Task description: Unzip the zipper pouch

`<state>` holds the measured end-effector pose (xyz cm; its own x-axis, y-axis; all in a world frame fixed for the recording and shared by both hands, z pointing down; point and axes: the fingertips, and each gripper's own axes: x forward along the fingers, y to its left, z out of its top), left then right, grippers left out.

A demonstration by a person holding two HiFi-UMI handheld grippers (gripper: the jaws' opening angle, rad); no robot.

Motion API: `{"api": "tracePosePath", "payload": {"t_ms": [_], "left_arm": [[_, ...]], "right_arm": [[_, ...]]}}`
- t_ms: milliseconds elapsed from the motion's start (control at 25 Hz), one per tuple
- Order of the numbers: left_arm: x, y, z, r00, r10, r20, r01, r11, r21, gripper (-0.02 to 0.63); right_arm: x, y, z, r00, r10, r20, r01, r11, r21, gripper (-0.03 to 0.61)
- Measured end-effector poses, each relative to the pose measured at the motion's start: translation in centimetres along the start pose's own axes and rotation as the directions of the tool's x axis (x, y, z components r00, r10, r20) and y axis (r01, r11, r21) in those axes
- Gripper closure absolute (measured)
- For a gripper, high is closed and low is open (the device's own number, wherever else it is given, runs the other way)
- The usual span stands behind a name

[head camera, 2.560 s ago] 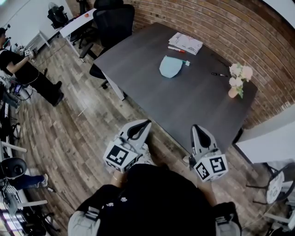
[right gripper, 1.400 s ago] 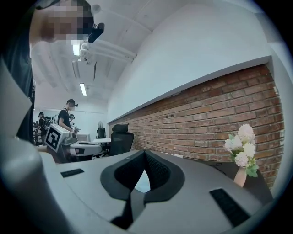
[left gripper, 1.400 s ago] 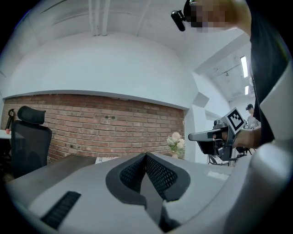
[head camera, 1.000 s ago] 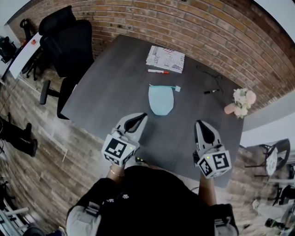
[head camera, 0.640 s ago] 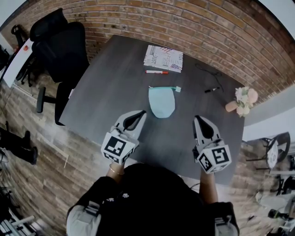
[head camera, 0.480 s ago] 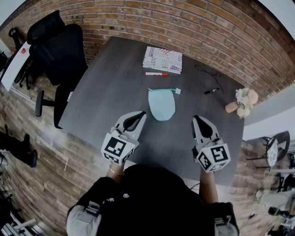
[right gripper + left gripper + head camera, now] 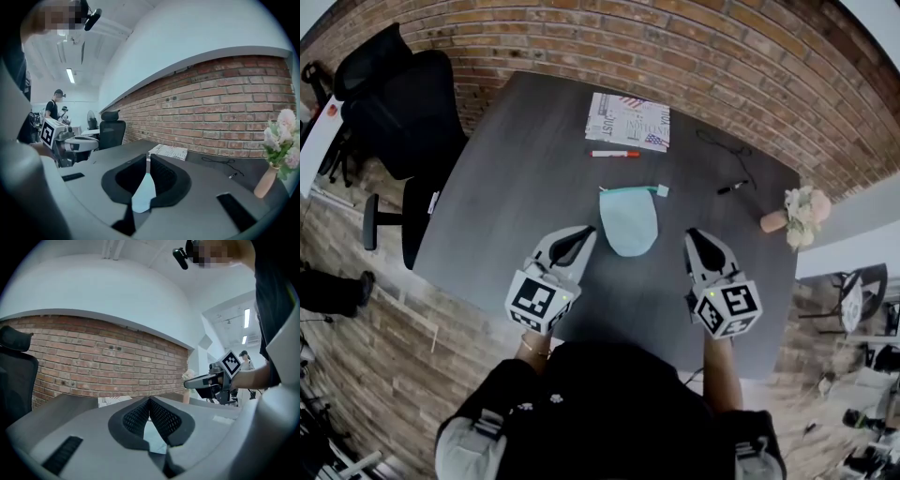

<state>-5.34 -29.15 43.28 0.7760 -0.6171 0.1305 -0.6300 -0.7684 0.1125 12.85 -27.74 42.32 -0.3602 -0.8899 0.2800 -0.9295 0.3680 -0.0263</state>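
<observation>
On the dark table [image 7: 525,178], the light blue pouch [image 7: 628,221] lies flat near the middle, with its zipper edge on the far side, toward the brick wall [image 7: 694,47]. A second ago the pouch sat further ahead of the two tools. Now both have come in closer, and the pouch lies between their tips and a little ahead of them. The left gripper [image 7: 587,232] is close to the pouch's near left edge, and the right gripper [image 7: 693,235] is a bit further off on the other side. Neither one touches the pouch. The left gripper's jaws are pressed tight together and hold nothing. The right gripper's jaws have just been opening and now stand a small way apart, with only a thin gap at the tips and nothing in it. In each gripper view a pale blue patch shows low down behind the jaws; it is probably the pouch on the table beyond, though the view there is blurry. Past the pouch lie a red pen [image 7: 614,153] and a booklet [image 7: 628,120]. A black pen [image 7: 731,187] and a small vase of flowers [image 7: 795,210] sit off to the right. A black chair [image 7: 398,98] stands at the far left corner of the table.
</observation>
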Motion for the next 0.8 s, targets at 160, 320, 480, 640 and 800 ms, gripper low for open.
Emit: {"api": "tracePosePath", "payload": {"t_ms": [160,320,480,640,800], "left_arm": [[1.4,1.4,-0.5,1.000,-0.005,-0.009,0.005,1.000,0.015,0.611],[2.2,3.0,-1.8,0.998,0.013,-0.055,-0.013,1.000,-0.013,0.611],[2.8,4.0,-2.6,0.998,0.015,-0.066,-0.016,1.000,-0.021,0.611],[3.3,4.5,-3.5,0.997,0.013,-0.079,-0.016,0.999,-0.037,0.611],[3.6,4.9,-4.1,0.995,0.018,-0.101,-0.023,0.999,-0.047,0.611]], "right_arm": [[2.4,-0.9,-1.2,0.999,0.007,-0.039,-0.006,1.000,0.017,0.545],[5.1,-1.9,-2.9,0.996,0.018,-0.083,-0.015,0.999,0.037,0.537],[7.6,-2.4,-4.7,0.991,0.031,-0.130,-0.025,0.998,0.052,0.529],[9.9,-2.6,-6.3,0.985,0.051,-0.164,-0.039,0.996,0.075,0.518],[11.7,-3.1,-8.4,0.977,0.059,-0.204,-0.037,0.993,0.111,0.500]]}}
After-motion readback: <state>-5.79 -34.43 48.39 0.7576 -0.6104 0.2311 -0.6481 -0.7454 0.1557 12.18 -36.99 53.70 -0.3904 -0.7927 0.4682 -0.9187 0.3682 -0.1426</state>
